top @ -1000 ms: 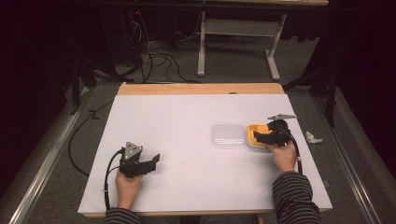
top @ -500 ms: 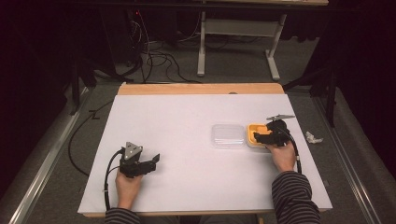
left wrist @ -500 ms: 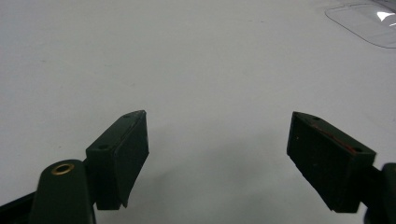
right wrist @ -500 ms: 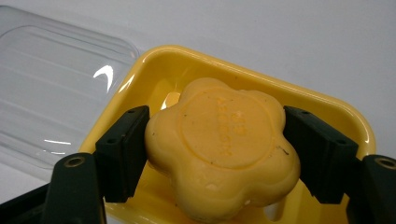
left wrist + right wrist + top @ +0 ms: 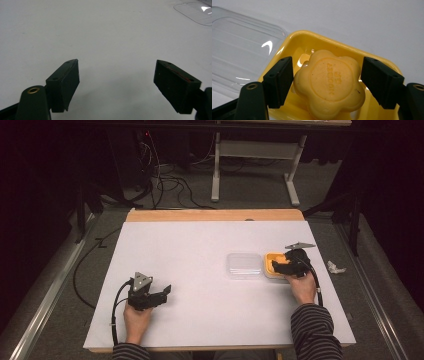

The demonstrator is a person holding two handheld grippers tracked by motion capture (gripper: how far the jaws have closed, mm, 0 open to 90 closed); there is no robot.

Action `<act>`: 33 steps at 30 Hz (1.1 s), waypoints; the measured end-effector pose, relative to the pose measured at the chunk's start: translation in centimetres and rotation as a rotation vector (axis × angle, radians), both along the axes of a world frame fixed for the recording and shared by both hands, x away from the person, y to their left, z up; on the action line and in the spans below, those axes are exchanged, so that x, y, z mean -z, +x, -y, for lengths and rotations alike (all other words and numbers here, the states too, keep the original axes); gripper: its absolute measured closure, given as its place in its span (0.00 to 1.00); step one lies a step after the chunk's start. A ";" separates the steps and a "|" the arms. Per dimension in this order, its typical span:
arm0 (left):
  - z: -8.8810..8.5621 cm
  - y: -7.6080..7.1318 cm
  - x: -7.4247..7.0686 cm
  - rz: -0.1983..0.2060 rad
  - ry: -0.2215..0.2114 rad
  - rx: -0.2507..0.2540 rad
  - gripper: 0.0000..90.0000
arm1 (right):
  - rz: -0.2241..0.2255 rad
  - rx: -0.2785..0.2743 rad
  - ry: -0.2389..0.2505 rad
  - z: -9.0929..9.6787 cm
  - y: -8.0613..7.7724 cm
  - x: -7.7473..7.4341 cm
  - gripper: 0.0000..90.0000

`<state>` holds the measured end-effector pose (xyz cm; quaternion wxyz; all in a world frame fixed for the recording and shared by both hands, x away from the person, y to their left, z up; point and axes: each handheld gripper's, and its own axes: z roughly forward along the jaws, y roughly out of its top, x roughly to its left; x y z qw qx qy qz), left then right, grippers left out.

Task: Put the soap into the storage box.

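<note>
A yellow flower-shaped soap (image 5: 329,85) lies in a yellow tray (image 5: 297,40) at the table's right side. My right gripper (image 5: 328,75) straddles the soap, one pad on either side of it. Its jaws have just been opening a little; the left pad sits against the soap's edge without squeezing it. In the high view the right gripper (image 5: 280,266) hangs over the tray (image 5: 270,257). A clear plastic lid (image 5: 243,265) lies flat just left of the tray. My left gripper (image 5: 162,292) rests near the front left of the table. Its jaws (image 5: 116,75) are open over bare white surface.
The white tabletop (image 5: 200,250) has a wooden strip (image 5: 215,215) along its far edge. A crumpled white scrap (image 5: 335,267) lies on the floor right of the table. Cables and a table frame (image 5: 250,150) are on the floor beyond.
</note>
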<state>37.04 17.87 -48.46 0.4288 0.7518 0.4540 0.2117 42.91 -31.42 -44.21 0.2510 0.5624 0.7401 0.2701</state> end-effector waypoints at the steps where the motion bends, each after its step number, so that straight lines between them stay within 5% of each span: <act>1: 0.0 0.0 0.0 0.000 0.001 0.000 0.24 | 0.006 -0.005 0.002 0.1 0.0 0.0 0.29; 18: 0.0 0.0 0.0 0.000 -0.001 -0.001 0.24 | 0.097 -0.036 0.105 0.3 -2.1 -2.3 0.30; 33: 0.0 0.0 0.0 0.002 0.000 0.002 0.25 | 0.131 -0.066 0.154 0.6 -3.5 -3.5 0.34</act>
